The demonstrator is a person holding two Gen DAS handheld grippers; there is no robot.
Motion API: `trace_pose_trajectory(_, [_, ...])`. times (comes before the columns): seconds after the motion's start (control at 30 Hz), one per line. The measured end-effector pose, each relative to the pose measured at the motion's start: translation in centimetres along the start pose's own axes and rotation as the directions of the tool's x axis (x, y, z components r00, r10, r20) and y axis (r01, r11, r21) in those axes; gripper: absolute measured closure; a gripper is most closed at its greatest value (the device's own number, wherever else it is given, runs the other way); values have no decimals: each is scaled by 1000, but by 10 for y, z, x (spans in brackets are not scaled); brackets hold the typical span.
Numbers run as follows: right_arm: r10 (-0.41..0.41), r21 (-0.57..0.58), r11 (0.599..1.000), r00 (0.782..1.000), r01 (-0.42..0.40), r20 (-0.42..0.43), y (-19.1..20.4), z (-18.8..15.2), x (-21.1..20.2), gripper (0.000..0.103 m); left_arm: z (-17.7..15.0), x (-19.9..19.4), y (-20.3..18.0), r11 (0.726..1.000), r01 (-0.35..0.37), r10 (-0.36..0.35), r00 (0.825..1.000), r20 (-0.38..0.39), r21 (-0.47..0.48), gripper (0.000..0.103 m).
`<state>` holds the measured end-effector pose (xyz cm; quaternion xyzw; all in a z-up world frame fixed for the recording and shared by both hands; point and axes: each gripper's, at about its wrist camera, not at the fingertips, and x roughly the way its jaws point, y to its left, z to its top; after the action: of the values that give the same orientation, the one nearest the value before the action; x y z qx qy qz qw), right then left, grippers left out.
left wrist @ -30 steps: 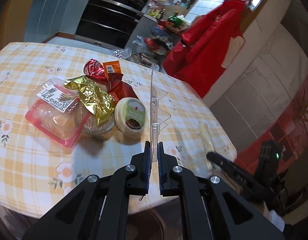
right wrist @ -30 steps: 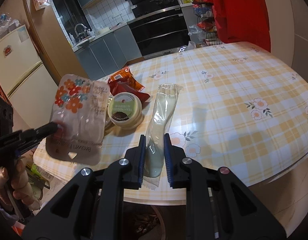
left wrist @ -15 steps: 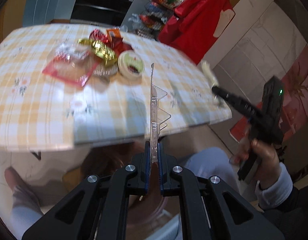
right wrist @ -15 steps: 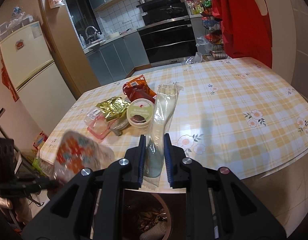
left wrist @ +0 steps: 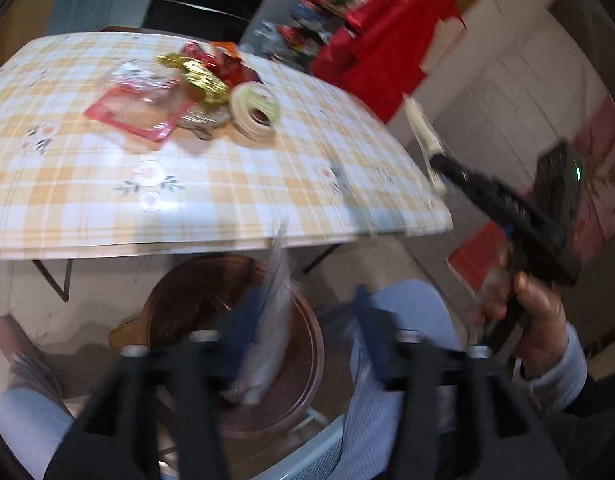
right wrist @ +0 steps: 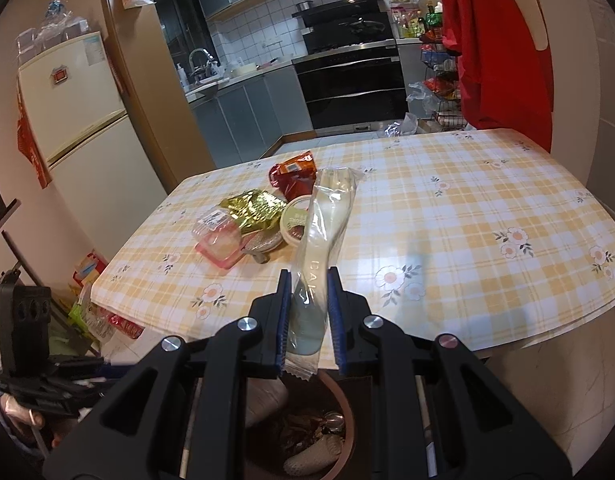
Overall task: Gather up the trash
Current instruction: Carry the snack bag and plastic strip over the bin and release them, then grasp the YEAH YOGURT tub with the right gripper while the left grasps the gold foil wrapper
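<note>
Released above the bin (left wrist: 235, 320), a clear pack (left wrist: 267, 320) drops as the left gripper (left wrist: 303, 336) jaws spread; the right gripper (right wrist: 307, 320) pinches a wrapped spoon (right wrist: 323, 232).

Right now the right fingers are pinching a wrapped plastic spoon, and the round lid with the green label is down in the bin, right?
Not quite. The right wrist view shows the round lid on the table, beside the gold wrapper, not in the bin. The right fingers do pinch the wrapped spoon.
</note>
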<state>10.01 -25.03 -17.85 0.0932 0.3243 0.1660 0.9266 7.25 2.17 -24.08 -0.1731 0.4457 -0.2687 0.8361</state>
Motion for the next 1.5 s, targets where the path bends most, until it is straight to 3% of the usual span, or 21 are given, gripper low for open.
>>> trace_pose_trajectory(0.1, [14,-24,1000,1000,-15,-26,9,-7,3,82,3,-14,12,998,-18,22,998,62,-66,36])
trace_pose_trajectory(0.13, [21,-29,999,999,-22,-39,12,-10,5,82,3,-20,14,996,-35,42,995,91,-79,28])
trace_pose_trajectory(0.2, [30,-36,999,998,-33,-62,16,-15,11,82,4,-34,18,991,-90,105,982,158,-99,16])
trace_pose_trajectory(0.27, [42,-44,998,995,-46,-85,22,-19,16,82,5,-48,21,973,-193,216,954,210,-123,6])
trace_pose_trajectory(0.33, [50,-54,997,994,-56,-99,28,-23,19,82,7,-59,25,948,-285,312,916,251,-141,6])
trace_pose_trajectory(0.47, [72,-79,993,988,-83,-136,38,-30,23,82,8,-75,36,907,-369,417,859,299,-205,6])
trace_pose_trajectory(0.67, [102,-97,987,973,-124,-207,50,-43,32,82,5,-85,50,875,-397,471,831,296,-279,6])
trace_pose_trajectory(0.9, [127,-106,981,952,-162,-279,61,-55,41,81,-1,-87,50,863,-430,498,814,300,-266,6])
trace_pose_trajectory(1.1, [135,-125,976,946,-178,-296,69,-60,42,76,-3,-86,53,859,-432,503,815,288,-275,6])
trace_pose_trajectory(1.2, [123,-118,979,949,-164,-291,66,-59,43,64,-4,-86,53,857,-437,506,814,286,-273,6])
trace_pose_trajectory(1.27, [105,-115,983,953,-142,-285,64,-59,43,37,-4,-84,55,855,-440,509,814,282,-275,6])
trace_pose_trajectory(1.33, [77,-114,987,960,-111,-271,61,-58,43,16,-6,-83,56,853,-442,511,813,277,-277,6])
trace_pose_trajectory(1.5, [18,-128,990,965,-54,-263,52,-58,48,6,-9,-77,61,849,-449,516,817,258,-277,6])
